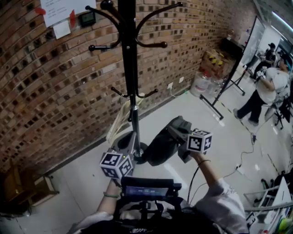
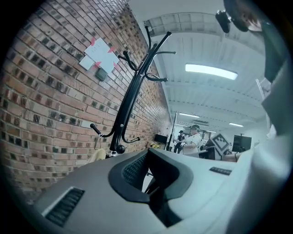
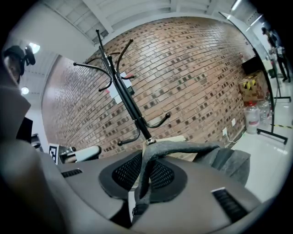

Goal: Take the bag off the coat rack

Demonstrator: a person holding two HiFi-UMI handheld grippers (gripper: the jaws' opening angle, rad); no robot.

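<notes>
The black coat rack stands against the brick wall, with its round base on the pale floor. A cream bag hangs from a low hook. A dark grey bag hangs off the rack, to the right of the base. My right gripper is shut on the grey strap, and the grey bag sags beyond the jaws. My left gripper sits low by the base. In the left gripper view, the left gripper looks shut with nothing in it.
A person in a white shirt stands at the far right. By the wall are a water jug, cardboard boxes and a black stand frame. Wooden pieces lie at lower left. Papers hang on the wall.
</notes>
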